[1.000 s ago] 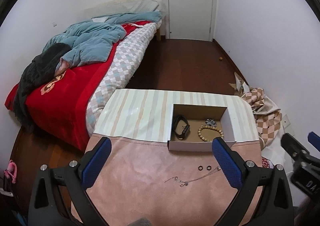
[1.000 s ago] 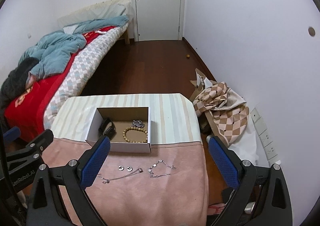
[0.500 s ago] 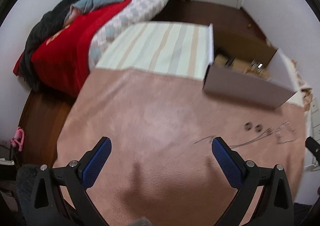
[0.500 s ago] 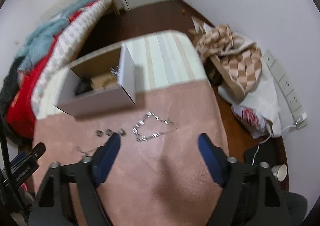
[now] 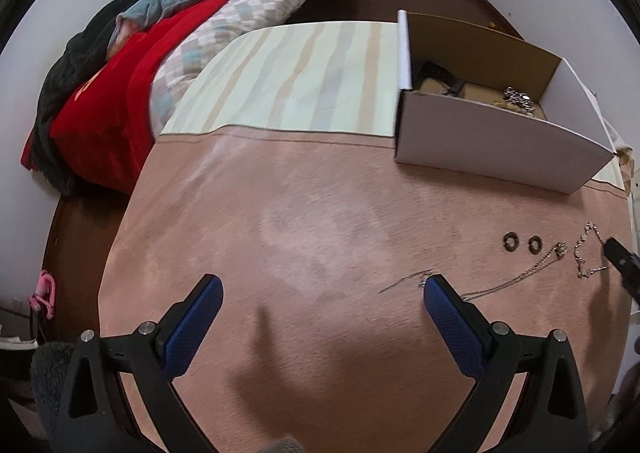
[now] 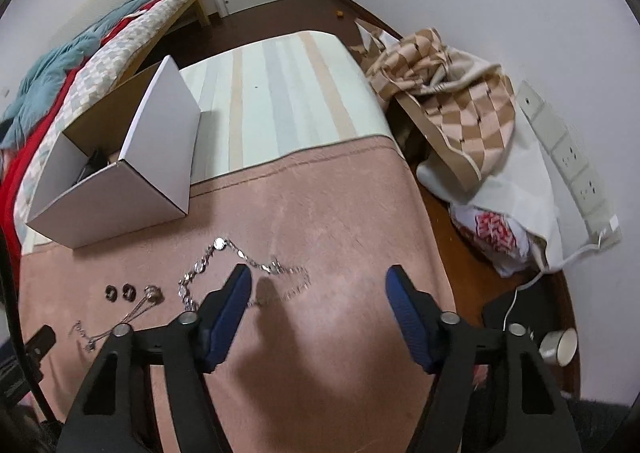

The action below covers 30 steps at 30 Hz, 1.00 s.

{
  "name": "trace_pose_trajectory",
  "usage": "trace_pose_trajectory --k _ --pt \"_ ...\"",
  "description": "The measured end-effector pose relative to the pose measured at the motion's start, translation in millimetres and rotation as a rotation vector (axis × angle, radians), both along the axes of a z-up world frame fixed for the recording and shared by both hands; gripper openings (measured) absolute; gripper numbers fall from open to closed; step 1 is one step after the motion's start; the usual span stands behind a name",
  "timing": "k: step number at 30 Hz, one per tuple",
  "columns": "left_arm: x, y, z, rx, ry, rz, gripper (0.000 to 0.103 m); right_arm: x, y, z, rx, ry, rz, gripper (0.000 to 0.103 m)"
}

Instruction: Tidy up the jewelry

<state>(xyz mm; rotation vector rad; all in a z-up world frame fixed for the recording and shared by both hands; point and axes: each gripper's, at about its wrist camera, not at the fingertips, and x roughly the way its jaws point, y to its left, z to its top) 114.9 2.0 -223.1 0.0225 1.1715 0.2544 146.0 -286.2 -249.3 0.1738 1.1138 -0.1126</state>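
An open white cardboard box (image 5: 496, 149) (image 6: 120, 197) stands on the pink cloth and holds a black band (image 5: 436, 73) and silver beads (image 5: 518, 97). On the cloth lie two small dark rings (image 5: 522, 243) (image 6: 118, 292), a thin silver necklace (image 5: 516, 279) (image 6: 132, 313) and a silver link bracelet (image 5: 586, 253) (image 6: 240, 269). My left gripper (image 5: 322, 291) is open and empty, low over the cloth left of the necklace. My right gripper (image 6: 318, 281) is open and empty, its left finger just beside the bracelet.
The table has a pink cloth (image 5: 320, 213) in front and a striped cloth (image 5: 296, 73) behind. A bed (image 5: 160, 33) is on the left. A checkered bag (image 6: 452, 101), white bags and a power strip (image 6: 568, 161) lie on the floor to the right.
Both grippers have dropped from high above the table to just over the pink cloth. The right gripper has come close to the bracelet and its jaws have narrowed somewhat.
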Motion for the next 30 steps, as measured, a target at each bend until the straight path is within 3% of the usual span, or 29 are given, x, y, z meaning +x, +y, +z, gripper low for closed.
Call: trace_pose_trajectory --k 3,5,7,16,22,27,30 --pt "0.4 -7.1 3.3 0.003 -0.007 -0.015 0.103 4.5 15.0 -3.2 -0.088 -0.022 0.071 0.060" --pt "0.7 -13.2 4.4 0.005 -0.008 -0.028 0.103 3.6 21.9 -1.3 -0.096 -0.050 0.120 0.026" --pt "1.3 -19.0 5.6 0.003 -0.006 -0.038 0.103 2.9 25.4 -0.7 -0.109 -0.046 0.148 0.003" --pt "18.9 -73.4 9.0 -0.069 -0.014 -0.165 0.103 -13.9 -20.8 11.3 0.034 -0.055 0.007 0.003" --pt "31.9 -110.4 -4.9 -0.142 0.030 -0.248 0.099 -18.2 -31.9 18.0 0.049 -0.066 -0.018 0.003" --pt "36.9 -131.0 -13.5 -0.138 0.047 -0.303 0.063 -18.7 -29.7 19.7 0.049 -0.069 -0.013 0.003" --pt "39.3 -137.8 -16.4 -0.106 0.043 -0.329 0.050 -18.8 -28.2 19.9 0.050 -0.069 -0.014 0.003"
